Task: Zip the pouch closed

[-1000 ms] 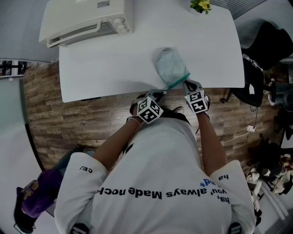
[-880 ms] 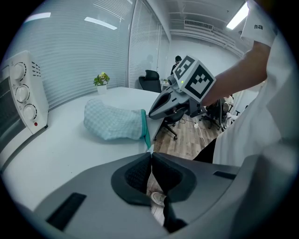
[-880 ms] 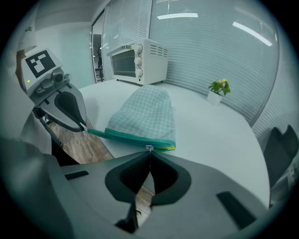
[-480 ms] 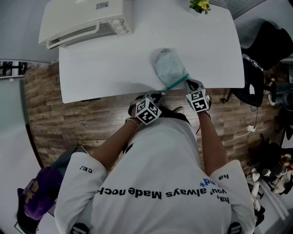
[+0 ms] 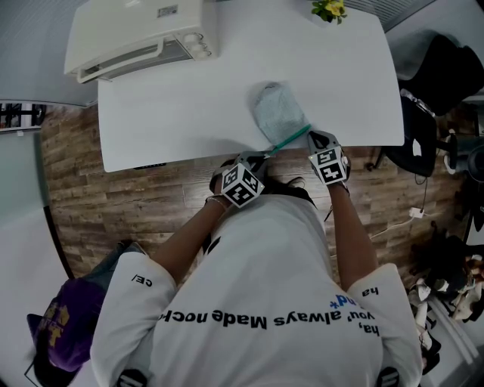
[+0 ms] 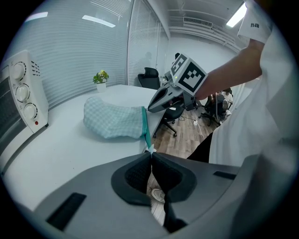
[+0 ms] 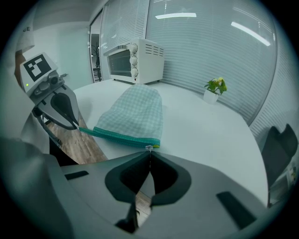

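Observation:
A pale green checked pouch (image 5: 278, 112) lies at the white table's (image 5: 174, 113) near edge, its teal zipper band (image 5: 291, 139) facing me. In the left gripper view, my left gripper (image 6: 150, 153) is shut on the near end of the zipper band (image 6: 145, 127). In the right gripper view, my right gripper (image 7: 149, 152) is shut on the small metal zipper pull (image 7: 149, 148) at the band's other end, by a yellow tab. The band (image 7: 125, 136) is stretched straight between the two grippers (image 5: 266, 155) (image 5: 311, 137). The pouch body (image 7: 136, 112) bulges behind it.
A white toaster oven (image 5: 140, 34) stands at the table's far left corner. A small potted plant (image 5: 330, 9) sits at the far right. The table edge runs right under both grippers, with wooden floor (image 5: 136, 196) below. Black office chairs (image 5: 423, 113) stand to the right.

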Available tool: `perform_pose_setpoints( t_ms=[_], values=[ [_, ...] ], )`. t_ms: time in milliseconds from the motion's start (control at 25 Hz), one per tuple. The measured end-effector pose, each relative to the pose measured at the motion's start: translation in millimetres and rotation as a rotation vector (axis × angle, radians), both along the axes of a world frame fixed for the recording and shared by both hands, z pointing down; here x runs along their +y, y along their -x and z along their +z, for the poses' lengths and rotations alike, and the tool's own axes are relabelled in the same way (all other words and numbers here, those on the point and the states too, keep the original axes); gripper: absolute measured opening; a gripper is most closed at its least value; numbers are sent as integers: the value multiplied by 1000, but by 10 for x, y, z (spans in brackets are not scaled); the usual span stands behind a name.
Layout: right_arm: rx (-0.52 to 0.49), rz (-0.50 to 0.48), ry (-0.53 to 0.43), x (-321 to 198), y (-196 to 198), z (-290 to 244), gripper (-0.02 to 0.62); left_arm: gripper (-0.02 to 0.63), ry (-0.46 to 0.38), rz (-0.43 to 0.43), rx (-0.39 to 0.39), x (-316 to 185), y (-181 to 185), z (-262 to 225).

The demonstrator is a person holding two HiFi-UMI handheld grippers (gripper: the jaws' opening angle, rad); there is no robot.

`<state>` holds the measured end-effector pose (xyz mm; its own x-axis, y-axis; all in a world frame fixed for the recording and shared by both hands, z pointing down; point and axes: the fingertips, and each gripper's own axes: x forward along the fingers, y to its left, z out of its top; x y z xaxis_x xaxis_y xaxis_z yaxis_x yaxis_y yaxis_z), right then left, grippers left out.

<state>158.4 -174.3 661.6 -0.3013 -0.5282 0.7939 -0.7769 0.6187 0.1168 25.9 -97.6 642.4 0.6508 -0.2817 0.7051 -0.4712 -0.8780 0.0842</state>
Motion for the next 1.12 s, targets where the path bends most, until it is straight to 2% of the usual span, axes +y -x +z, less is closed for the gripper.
perform_pose_setpoints(
  t_ms=[200,320,560,680,840,1120],
  values=[
    [-4,3,9,10,16,32,11,25,-3,-1,-9,-35,55,23],
    [-37,27,13,-11,32,19,14,26,-17,-35,-13,-162,115,4],
    [-83,54,7,-76,17,-73,52,28,-43,-60,-10,-394,155,-99],
    [-91,56,-3,-74,9,-151,52,31,-53,-83,12,-454,172,-177],
    [-119,64,-28,-64,17,-338,52,87,-48,-106,58,-475,203,-324],
    [-171,50,-132,-102,99,-865,51,89,-104,-154,164,-525,209,-782]
  ],
)
